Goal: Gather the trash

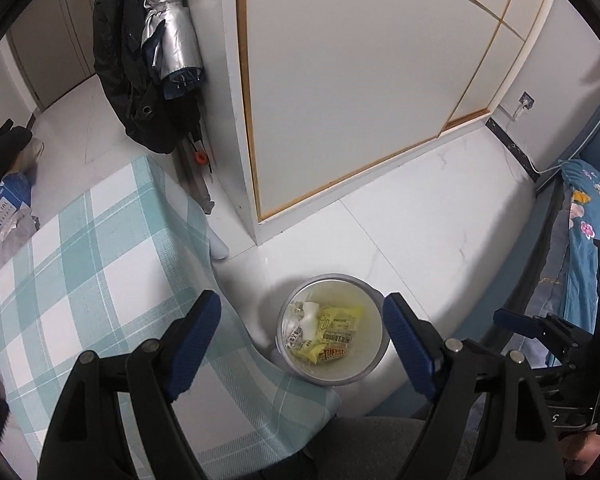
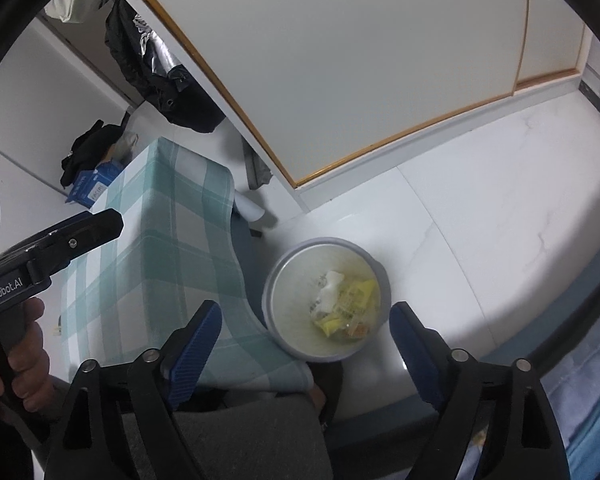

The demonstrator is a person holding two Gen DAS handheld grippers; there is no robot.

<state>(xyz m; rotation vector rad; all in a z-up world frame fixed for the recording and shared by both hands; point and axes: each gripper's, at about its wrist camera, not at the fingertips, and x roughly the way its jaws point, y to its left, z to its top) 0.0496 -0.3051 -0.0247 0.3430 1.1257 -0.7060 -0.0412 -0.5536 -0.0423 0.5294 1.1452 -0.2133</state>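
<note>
A round grey bin (image 1: pixel 374 344) stands on the white floor beside the table, holding yellow wrappers (image 1: pixel 340 330) and white crumpled paper (image 1: pixel 310 314). My left gripper (image 1: pixel 300 304) hangs above it, open, with nothing between its blue pads. In the right wrist view the same bin (image 2: pixel 290 312) lies below with the trash (image 2: pixel 350 308) inside. My right gripper (image 2: pixel 306 310) is open and empty above it. A black finger (image 2: pixel 96 224) of the left gripper reaches in from the left, held by a person's hand (image 2: pixel 26 354).
A table with a green plaid cloth (image 1: pixel 100 260) stands left of the bin. White wardrobe doors (image 1: pixel 340 80) rise behind it. A black jacket (image 1: pixel 116 60) and a silver umbrella (image 1: pixel 172 40) hang at the back left. A floral bed cover (image 1: pixel 588 208) is on the right. A grey trouser leg (image 2: pixel 240 432) is below.
</note>
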